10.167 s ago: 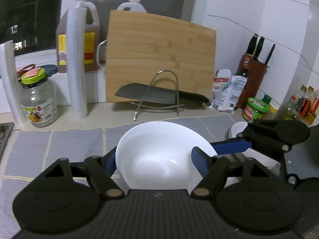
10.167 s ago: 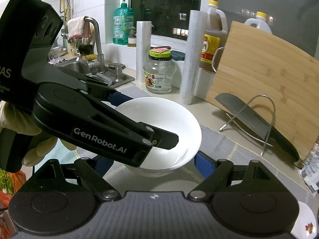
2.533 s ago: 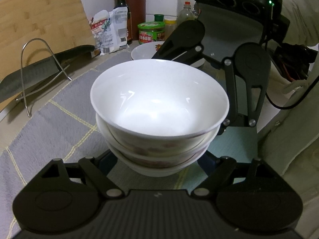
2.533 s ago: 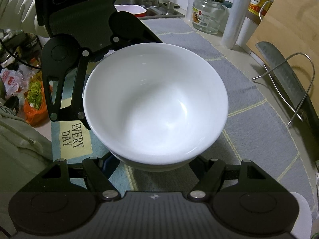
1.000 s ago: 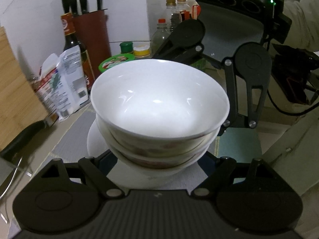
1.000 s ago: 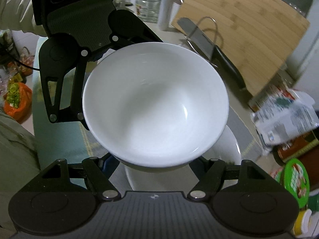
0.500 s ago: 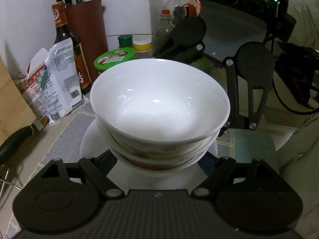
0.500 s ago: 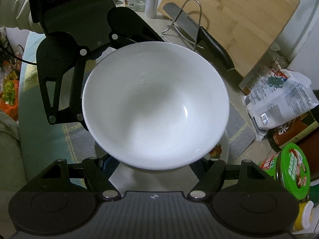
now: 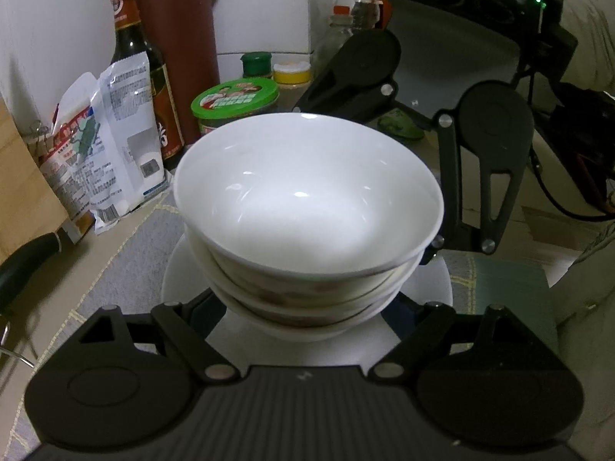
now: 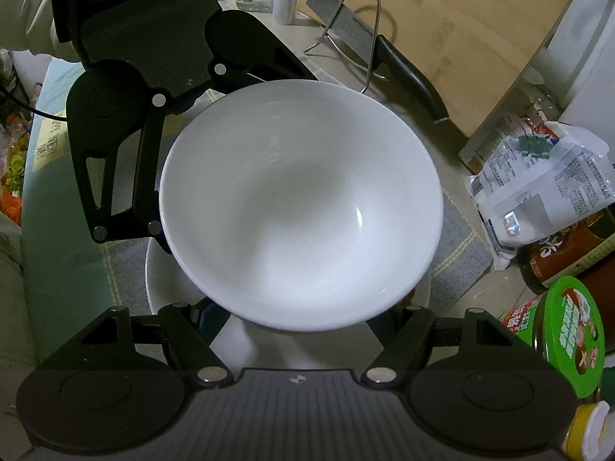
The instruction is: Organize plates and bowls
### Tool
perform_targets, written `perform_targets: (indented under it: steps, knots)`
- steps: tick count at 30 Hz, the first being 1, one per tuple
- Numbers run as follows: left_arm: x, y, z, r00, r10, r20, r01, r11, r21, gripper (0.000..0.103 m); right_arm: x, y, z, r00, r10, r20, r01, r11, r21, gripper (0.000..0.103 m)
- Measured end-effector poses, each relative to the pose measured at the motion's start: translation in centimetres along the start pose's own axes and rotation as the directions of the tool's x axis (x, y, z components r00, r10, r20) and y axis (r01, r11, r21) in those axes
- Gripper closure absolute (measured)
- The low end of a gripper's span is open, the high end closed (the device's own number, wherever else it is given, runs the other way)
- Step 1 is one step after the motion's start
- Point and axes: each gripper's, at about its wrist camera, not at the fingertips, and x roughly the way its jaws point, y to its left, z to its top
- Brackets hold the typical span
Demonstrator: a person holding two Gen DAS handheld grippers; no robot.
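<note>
- Kitchen counter, grey woven mat (image 9: 115, 269): background now shows the green-lidded jar (image 9: 234, 94) at 11 o'clock rather than the bamboo board.
- Left gripper (image 9: 303, 307) and right gripper (image 10: 303, 311), part-open, both clamp the stack of white china bowls (image 9: 307, 196).
- Stack has sunk over the white plate (image 9: 180, 269); set-down looks close.

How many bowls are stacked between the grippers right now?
3 that show: a plain white top bowl, a middle bowl nested under it, and a bottom bowl above the white plate. More may be hidden.
</note>
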Motion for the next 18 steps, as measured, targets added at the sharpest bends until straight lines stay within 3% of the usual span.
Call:
perform_targets:
  steps: [18]
  knots:
    - [0.22,0.31,-0.17,1.000,-0.009,-0.010,0.008,1.000,-0.029,0.017,0.69,-0.25,0.02,1.000,0.014,-0.009,-0.014,1.000,-0.005,0.024]
